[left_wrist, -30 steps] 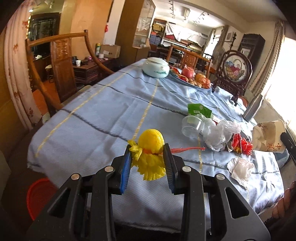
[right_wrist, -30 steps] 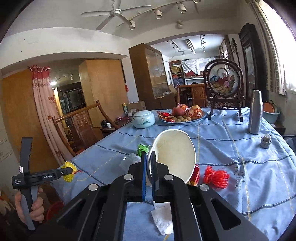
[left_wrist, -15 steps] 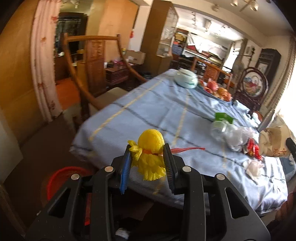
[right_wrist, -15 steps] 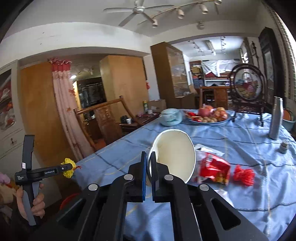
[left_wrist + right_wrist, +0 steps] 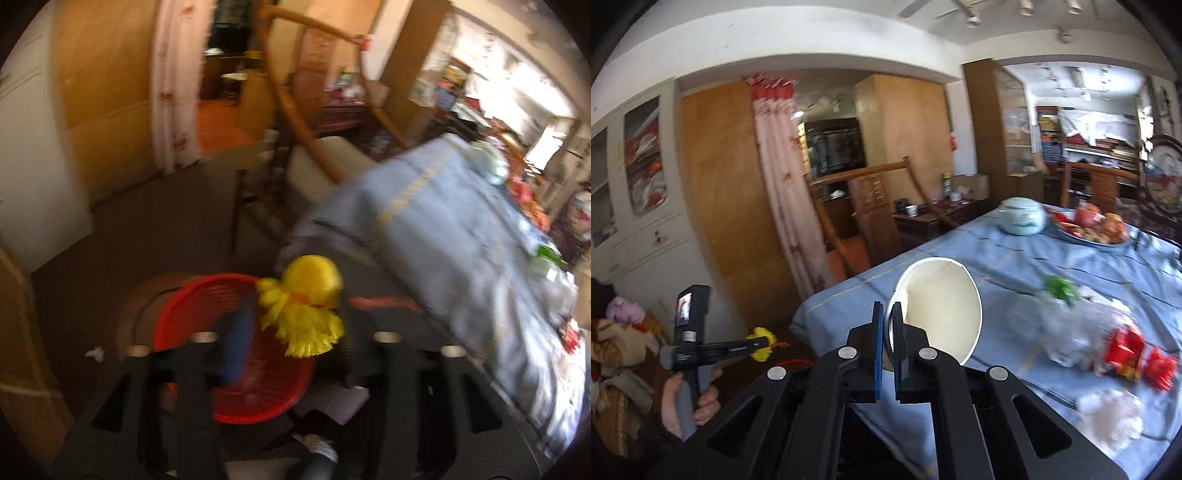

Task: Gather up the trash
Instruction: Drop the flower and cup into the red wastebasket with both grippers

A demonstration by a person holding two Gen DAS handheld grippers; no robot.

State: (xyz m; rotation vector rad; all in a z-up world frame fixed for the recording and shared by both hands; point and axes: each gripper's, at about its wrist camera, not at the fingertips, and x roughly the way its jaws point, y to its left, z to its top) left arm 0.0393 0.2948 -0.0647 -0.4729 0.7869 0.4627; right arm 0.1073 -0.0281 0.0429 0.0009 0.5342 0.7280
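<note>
A yellow tasselled ornament [image 5: 306, 306] hangs between the jaws of my left gripper [image 5: 291, 332], just over a red mesh basket [image 5: 207, 284] on the floor. The jaws are opening: the blue left pad [image 5: 236, 343] stands clear of the ornament, which still leans towards the right finger. The picture is blurred. My right gripper [image 5: 888, 332] is shut on the rim of a white paper bowl [image 5: 942, 306], held above the near corner of the blue-clothed table [image 5: 997, 266]. From the right wrist view, the left gripper [image 5: 761, 343] sits low at the left in a person's hand [image 5: 690, 402].
On the table lie a red wrapper [image 5: 1126, 343], clear plastic [image 5: 1063, 325], a white tissue [image 5: 1108, 410] and a green packet [image 5: 1060, 286]. Farther back are a lidded pot [image 5: 1021, 219] and a fruit plate [image 5: 1093, 229]. A wooden chair [image 5: 295, 110] stands by the table edge.
My left gripper has swung off the table edge and down over the red basket, and its jaws have parted from the ornament. My right gripper has shifted left, still holding the bowl.
</note>
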